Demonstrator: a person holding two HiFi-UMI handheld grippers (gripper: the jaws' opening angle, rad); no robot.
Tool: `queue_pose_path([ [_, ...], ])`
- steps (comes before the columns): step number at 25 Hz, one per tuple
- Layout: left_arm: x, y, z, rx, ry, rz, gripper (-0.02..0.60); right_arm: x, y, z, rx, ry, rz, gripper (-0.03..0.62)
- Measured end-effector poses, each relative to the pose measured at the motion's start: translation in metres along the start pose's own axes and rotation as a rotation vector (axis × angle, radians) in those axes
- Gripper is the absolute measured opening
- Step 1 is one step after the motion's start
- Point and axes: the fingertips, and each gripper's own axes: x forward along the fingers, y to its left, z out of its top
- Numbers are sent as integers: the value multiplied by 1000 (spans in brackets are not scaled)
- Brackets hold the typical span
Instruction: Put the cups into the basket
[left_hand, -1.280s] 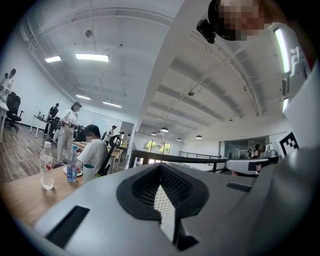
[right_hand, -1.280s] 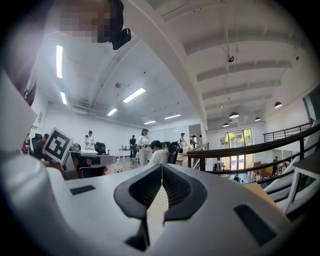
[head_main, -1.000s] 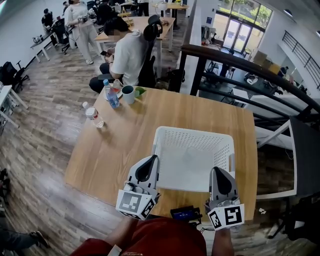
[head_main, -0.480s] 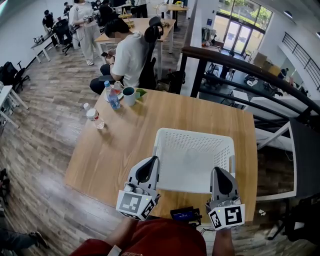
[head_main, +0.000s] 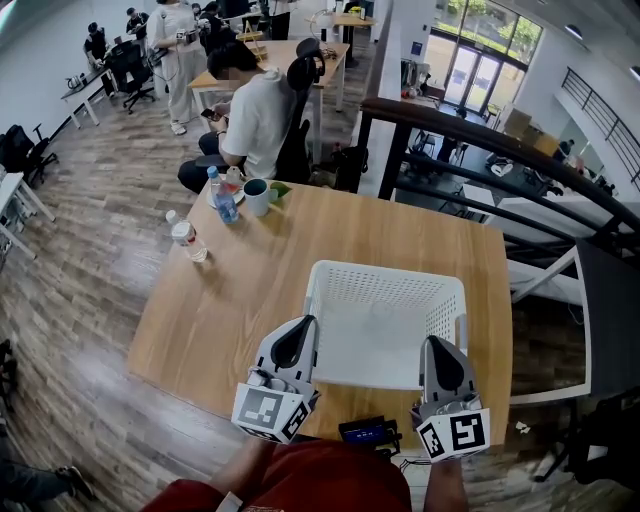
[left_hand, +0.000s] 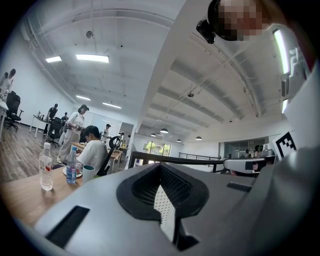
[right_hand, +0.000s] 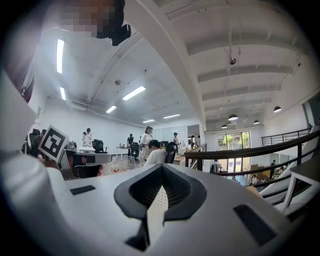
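Masking basket (head_main: 388, 281) corner — left gripper (head_main: 303, 323).

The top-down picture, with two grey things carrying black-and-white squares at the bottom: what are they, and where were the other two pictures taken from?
No robot here: a person holds a grasping tool in each hand. That picture comes from a camera on the person's head, looking down at the left tool and right tool. The other two come from cameras riding on each tool, looking along its jaws. Both tools are shut and hold nothing. On the wooden table stand a white basket with no cup inside, a dark cup, a blue-labelled bottle and a red-labelled bottle.
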Motion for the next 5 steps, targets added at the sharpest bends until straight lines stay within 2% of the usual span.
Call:
queue_pose_path([
  [5,3,0,0,-7,-3,-2,6,1,-4,3,-1,-5,-4,11],
])
